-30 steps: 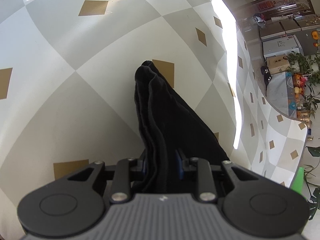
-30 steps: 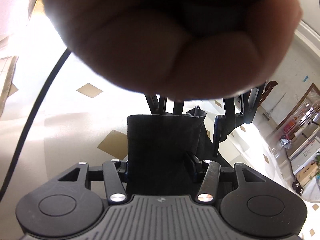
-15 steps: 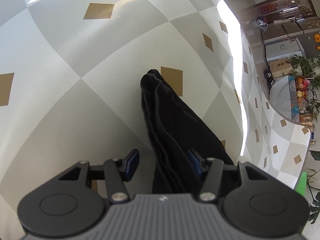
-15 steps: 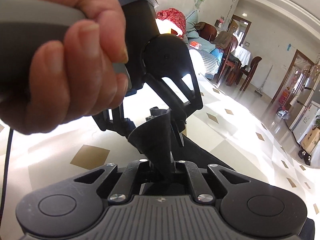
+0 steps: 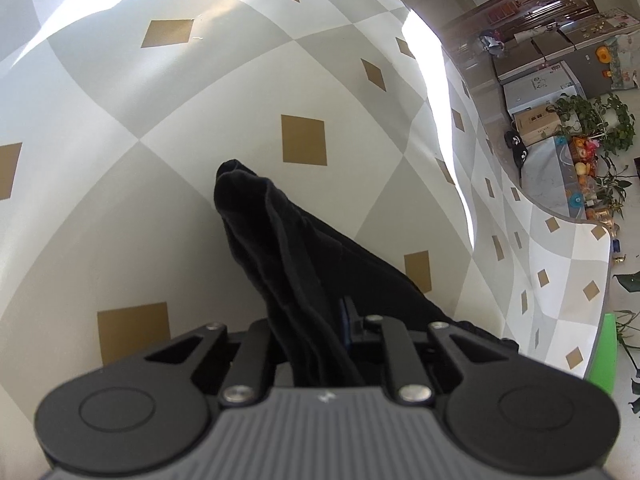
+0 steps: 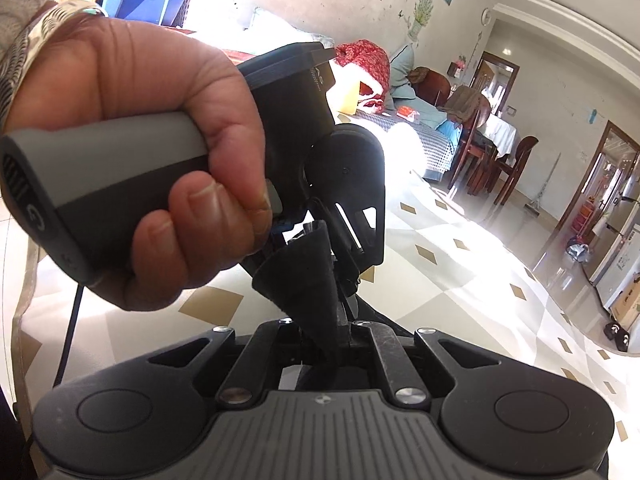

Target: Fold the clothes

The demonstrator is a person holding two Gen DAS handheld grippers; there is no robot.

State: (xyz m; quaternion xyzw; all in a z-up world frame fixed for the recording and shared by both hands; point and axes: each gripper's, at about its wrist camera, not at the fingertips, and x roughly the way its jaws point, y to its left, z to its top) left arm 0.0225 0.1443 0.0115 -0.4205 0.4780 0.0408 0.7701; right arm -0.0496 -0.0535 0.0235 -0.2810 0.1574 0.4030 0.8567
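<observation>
With its jaws having parted and snapped shut again, the left gripper (image 5: 316,320) has re-pinched the black garment (image 5: 280,248), which hangs bunched above the tiled floor (image 5: 160,160). Just beside it, the right gripper (image 6: 340,332) has clamped the same cloth where earlier it gaped. Both ends look secured for the fold.

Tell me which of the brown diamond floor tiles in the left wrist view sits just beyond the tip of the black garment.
The large brown diamond tile directly above the black garment, just past its bunched tip. The other brown tiles lie farther off, at lower left, upper left and along the right.
</observation>
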